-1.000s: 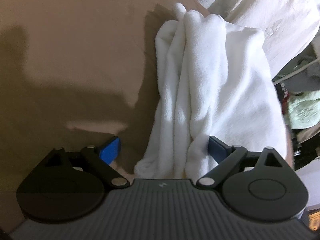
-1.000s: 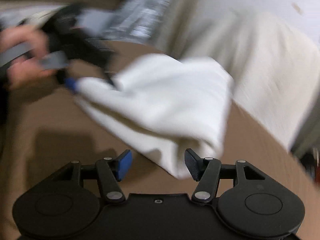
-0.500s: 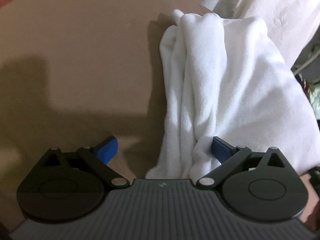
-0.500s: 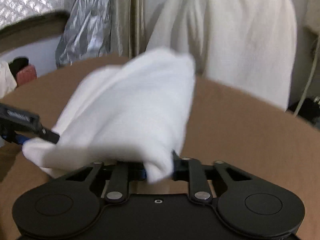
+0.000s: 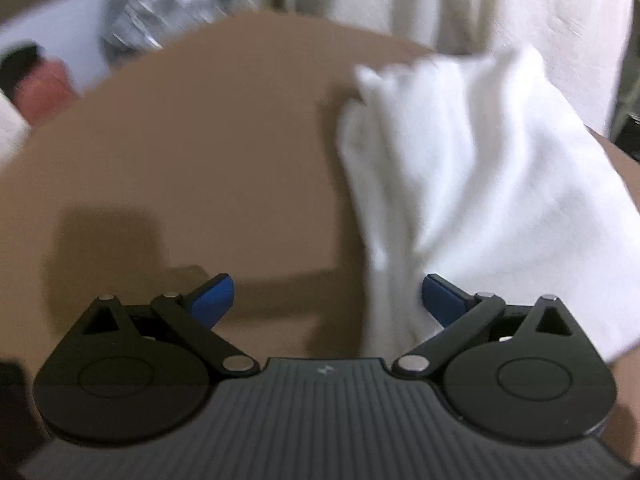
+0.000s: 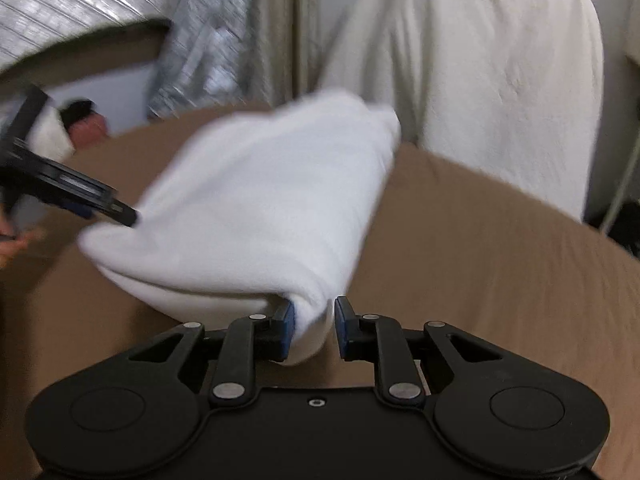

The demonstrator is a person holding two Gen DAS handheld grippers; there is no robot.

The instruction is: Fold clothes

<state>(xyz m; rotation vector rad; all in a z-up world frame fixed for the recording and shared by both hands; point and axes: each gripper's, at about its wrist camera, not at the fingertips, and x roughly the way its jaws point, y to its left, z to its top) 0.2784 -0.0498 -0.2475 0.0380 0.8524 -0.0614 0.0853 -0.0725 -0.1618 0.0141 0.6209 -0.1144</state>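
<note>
White garment (image 6: 256, 204) bunched over brown worktop (image 6: 480, 240); right tool (image 6: 314, 328) just reopening slightly, corner between pads; left tool (image 5: 326, 300) spread, fabric against its right pad.

Indoor light, moderate and warm, from above. Both fisheye views motion-blurred; the white cloth (image 5: 480, 184) ahead of the tongs is soft-edged and near overexposed. Dark blocky shadows fall on the brown surface (image 5: 200, 152) just beyond the left gripper (image 5: 326, 300). Edges bow strongly; background smeared.
</note>
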